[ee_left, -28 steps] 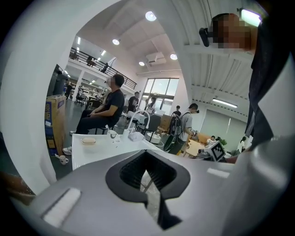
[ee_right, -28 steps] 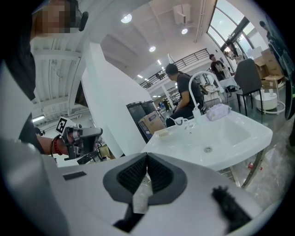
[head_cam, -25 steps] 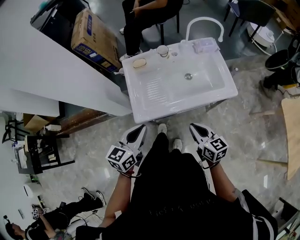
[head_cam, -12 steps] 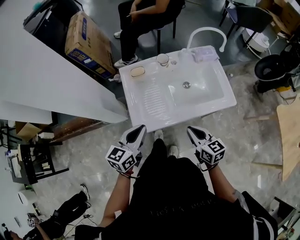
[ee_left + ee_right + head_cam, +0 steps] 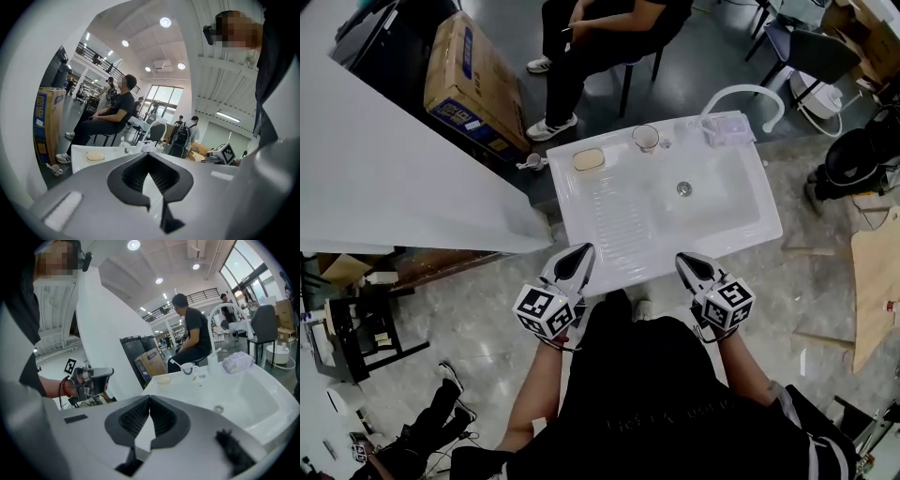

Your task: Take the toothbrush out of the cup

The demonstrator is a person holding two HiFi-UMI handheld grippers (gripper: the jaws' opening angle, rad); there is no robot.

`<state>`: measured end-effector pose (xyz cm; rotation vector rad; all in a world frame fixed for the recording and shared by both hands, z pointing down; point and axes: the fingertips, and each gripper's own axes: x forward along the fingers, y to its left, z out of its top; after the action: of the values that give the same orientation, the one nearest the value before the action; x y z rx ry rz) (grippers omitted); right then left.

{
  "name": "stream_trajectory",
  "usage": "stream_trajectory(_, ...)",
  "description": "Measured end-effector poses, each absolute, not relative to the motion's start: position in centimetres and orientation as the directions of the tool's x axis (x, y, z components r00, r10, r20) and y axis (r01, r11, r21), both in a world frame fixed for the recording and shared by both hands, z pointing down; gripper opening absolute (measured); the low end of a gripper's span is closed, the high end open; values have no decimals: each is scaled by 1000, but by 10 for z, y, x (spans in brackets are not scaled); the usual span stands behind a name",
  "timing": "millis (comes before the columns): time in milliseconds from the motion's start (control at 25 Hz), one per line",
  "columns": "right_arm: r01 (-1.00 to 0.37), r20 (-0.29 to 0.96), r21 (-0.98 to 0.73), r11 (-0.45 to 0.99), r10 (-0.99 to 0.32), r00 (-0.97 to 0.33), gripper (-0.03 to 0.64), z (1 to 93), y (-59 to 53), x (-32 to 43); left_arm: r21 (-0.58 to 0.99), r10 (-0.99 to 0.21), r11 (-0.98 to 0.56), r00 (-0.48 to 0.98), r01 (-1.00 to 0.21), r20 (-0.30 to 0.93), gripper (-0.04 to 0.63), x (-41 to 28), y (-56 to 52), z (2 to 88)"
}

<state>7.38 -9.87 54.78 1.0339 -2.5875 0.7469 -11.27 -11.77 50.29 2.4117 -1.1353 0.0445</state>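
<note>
Facing the sink [image 5: 581,211] in the head view: the cup [image 5: 645,138] stands on the sink's far rim, between the soap [image 5: 588,159] and the faucet [image 5: 741,94]. The toothbrush is too small to make out here. The left gripper [image 5: 581,251] and right gripper [image 5: 686,261] hang at the sink's near edge, well apart from the cup. The right looks slightly nearer.

Left gripper view: jaws pressed together tip to tip, nothing between them. The cup [image 5: 125,148] shows on the sink's far rim, just left of the tips.

Right gripper view: jaws likewise together, empty. The cup [image 5: 189,368] sits up and right of the tips. The toothbrush [image 5: 176,363] leans out of it toward the soap end of the sink, head up. Likely next is a reach across the sink with the jaws parting first.
</note>
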Motion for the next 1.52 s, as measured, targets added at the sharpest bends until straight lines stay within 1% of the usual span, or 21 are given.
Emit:
stream_trajectory(120, -699, 407, -379, 606, -569, -714, 14, 547, -118, 62, 405, -716, -553, 664, -728, 216, 9, -122, -136, 503)
stream_trajectory(600, -725, 422, -328, 606, -592, -686, 14, 539, -183, 34, 458, -693, -551, 688, -698, 215, 9, -146, -178, 515)
stream_trajectory(800, -714, 433, -252, 653, -584, -687, 14, 530, -204, 23, 462, -699, -543, 682, -701, 215, 9, -151, -186, 516)
stream_trajectory(960, -692, 403, -231, 684, -580, -708, 14, 521, -227, 17, 469, -700, -534, 679, -703, 222, 9, -146, -188, 519)
stream_trajectory(1200, -678, 416, -136, 722, -580, -700, 15, 520, -267, 14, 454, -712, -531, 667, -716, 218, 9, -137, -191, 512)
stream_trajectory(1520, -666, 423, -114, 737, -571, -704, 17, 539, -306, 12, 422, -723, -533, 654, -734, 224, 9, -122, -191, 505)
